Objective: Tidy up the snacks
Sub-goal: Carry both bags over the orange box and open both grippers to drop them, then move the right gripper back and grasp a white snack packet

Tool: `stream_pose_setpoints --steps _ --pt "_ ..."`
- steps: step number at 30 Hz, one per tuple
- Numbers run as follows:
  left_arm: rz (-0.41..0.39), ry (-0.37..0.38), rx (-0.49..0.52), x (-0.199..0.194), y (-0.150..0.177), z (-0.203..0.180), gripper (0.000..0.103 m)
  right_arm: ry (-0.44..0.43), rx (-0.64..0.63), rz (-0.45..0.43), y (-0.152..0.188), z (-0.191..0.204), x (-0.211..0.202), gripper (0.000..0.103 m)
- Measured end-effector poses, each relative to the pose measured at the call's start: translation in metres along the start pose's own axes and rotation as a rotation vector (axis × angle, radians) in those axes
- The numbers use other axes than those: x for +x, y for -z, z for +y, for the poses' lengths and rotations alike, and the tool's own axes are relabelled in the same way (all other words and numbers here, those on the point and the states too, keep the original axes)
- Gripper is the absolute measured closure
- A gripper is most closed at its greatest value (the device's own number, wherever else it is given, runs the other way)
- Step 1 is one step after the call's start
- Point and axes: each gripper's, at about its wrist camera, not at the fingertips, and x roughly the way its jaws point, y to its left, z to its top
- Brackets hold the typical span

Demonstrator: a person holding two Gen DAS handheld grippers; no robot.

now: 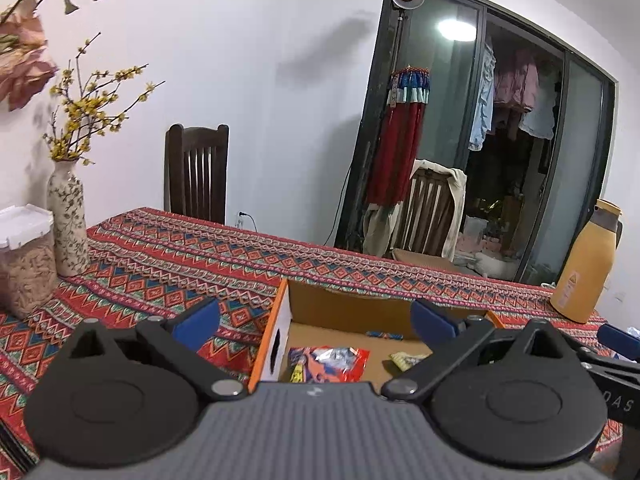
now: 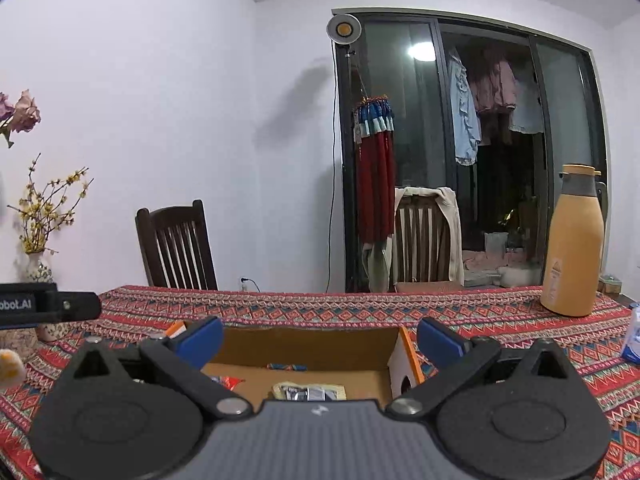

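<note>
An open cardboard box point(image 1: 344, 308) with an orange rim sits on the patterned tablecloth, just in front of both grippers. Inside lie a red snack packet point(image 1: 328, 364), a small yellow packet point(image 1: 408, 360) and a small blue-wrapped piece point(image 1: 384, 335) near the back wall. My left gripper point(image 1: 316, 322) is open above the box's near left part, nothing between its blue pads. The right wrist view shows the same box point(image 2: 308, 340), a yellow-and-silver packet point(image 2: 308, 392) and the blue piece point(image 2: 286, 367). My right gripper point(image 2: 320, 338) hangs open and empty over the box.
An orange thermos point(image 2: 574, 244) stands at the table's far right, a blue-white carton point(image 2: 632, 340) at the right edge. A flowered vase point(image 1: 68, 220) and a lidded clear jar point(image 1: 24, 260) stand at the left. Two wooden chairs point(image 1: 196, 172) sit behind the table point(image 1: 160, 264).
</note>
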Motion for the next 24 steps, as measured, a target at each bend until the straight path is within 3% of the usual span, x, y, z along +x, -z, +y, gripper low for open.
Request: stream_pose_setpoints --steps 13,20,24 --pt "0.038 0.009 0.062 -0.028 0.048 0.033 0.000 0.037 -0.014 0.085 0.053 0.001 -0.056 0.000" --pt "0.072 0.019 0.109 -0.024 0.082 0.044 0.000 0.035 0.009 0.149 0.089 -0.009 -0.068 0.000" --pt "0.061 0.036 0.108 -0.017 0.101 0.047 0.000 0.029 0.010 0.137 0.104 -0.015 -0.077 0.000"
